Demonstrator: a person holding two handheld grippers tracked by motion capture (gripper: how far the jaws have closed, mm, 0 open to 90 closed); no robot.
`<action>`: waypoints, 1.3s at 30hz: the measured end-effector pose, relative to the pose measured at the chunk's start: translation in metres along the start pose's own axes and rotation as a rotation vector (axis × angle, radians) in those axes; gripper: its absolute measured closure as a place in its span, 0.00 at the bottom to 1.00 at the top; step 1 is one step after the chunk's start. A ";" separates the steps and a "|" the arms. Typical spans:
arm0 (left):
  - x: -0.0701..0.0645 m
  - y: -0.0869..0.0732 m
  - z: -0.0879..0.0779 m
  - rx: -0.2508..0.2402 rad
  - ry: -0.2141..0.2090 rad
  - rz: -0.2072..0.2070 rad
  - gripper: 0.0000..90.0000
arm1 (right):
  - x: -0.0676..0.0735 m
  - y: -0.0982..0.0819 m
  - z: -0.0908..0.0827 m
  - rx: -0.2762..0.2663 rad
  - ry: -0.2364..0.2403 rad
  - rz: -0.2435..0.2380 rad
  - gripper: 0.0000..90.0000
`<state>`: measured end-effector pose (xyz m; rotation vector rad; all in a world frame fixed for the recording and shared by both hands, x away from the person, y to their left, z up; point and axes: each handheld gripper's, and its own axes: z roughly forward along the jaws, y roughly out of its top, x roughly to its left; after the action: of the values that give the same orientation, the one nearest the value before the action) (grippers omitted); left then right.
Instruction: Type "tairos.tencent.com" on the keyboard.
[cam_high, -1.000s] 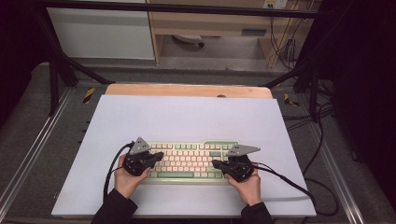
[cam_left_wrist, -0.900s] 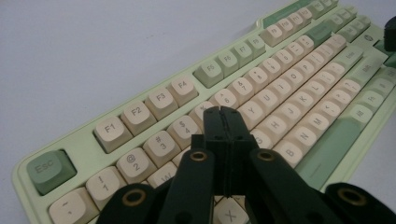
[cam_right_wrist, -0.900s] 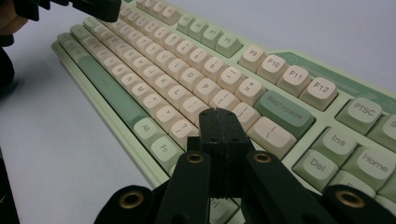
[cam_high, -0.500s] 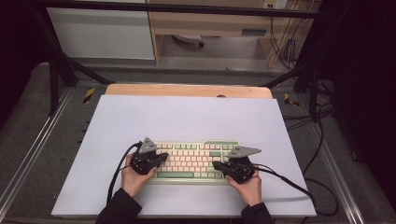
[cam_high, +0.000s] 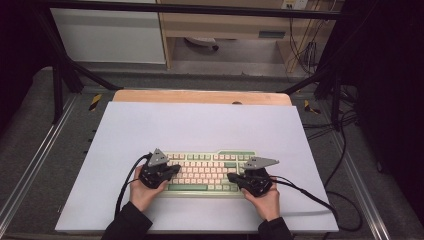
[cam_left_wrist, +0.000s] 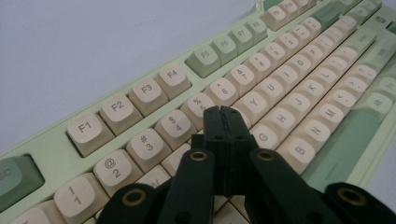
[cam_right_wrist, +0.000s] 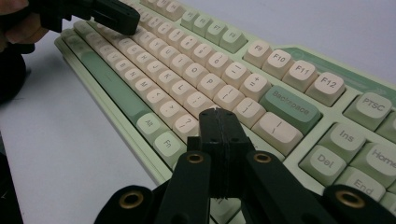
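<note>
A pale green keyboard (cam_high: 205, 172) with cream keys lies near the front of a white mat (cam_high: 200, 125). My left gripper (cam_high: 173, 170) is shut, with nothing between its jaws, and its tip hovers over the keyboard's left part. In the left gripper view the closed tip (cam_left_wrist: 220, 110) sits just above the keys (cam_left_wrist: 243, 77) around the 5 and T. My right gripper (cam_high: 233, 178) is shut too, and empty, over the keyboard's right part. Its tip (cam_right_wrist: 217, 112) hangs close above the keys left of the green Backspace key (cam_right_wrist: 289, 109). The left gripper (cam_right_wrist: 116, 16) also appears far off there.
A wooden table edge (cam_high: 200, 96) runs behind the mat. Black cables (cam_high: 310, 192) trail from the right gripper across the mat to the right, and another cable (cam_high: 125, 185) loops from the left gripper. Metal rails (cam_high: 30, 160) flank the table.
My left gripper has shifted slightly to the right over the keyboard's left end. The right gripper has stayed where it was.
</note>
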<state>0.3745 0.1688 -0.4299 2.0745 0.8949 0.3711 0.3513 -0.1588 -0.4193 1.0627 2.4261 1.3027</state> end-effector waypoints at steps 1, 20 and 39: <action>0.000 0.000 -0.002 -0.002 -0.004 -0.002 1.00 | 0.000 0.000 0.000 0.000 0.001 -0.003 1.00; 0.006 -0.018 -0.032 -0.026 0.001 -0.035 1.00 | 0.001 0.001 0.002 -0.018 0.015 0.013 1.00; 0.014 -0.030 -0.050 -0.030 0.014 -0.057 1.00 | 0.016 0.019 0.020 -0.001 0.025 -0.017 1.00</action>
<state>0.3439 0.2197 -0.4234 2.0165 0.9489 0.3674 0.3585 -0.1279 -0.4139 1.0298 2.4471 1.3190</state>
